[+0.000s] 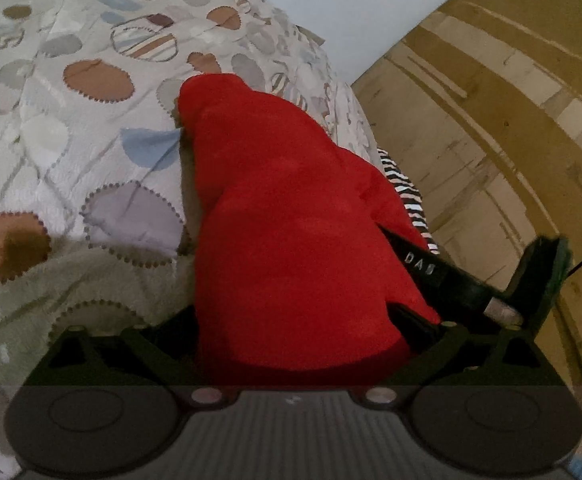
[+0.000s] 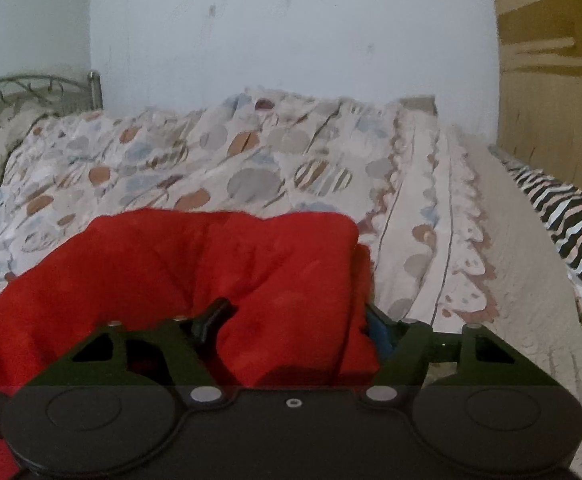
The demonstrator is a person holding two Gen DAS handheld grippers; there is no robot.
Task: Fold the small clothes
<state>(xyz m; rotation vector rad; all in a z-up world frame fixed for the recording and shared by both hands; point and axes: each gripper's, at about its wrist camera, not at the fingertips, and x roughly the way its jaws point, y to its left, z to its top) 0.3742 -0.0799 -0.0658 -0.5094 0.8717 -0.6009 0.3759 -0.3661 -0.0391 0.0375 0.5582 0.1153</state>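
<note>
One red garment (image 1: 291, 216) is lying bunched on the bed (image 1: 71, 128), its long axis running away from the left gripper (image 1: 291, 320). Both the left gripper and the right gripper (image 2: 295, 320) are gripping its cloth between their jaws.

The red garment (image 1: 291, 220) is soft, matt fleece-like cloth. Beneath it, the bedspread (image 1: 71, 140) is quilted, stitched cloth with a slight sheen. Each hand-held gripper (image 2: 291, 320) is matt black plastic. Beyond the bedspread, the headboard (image 2: 31, 88) looks metal.
</note>
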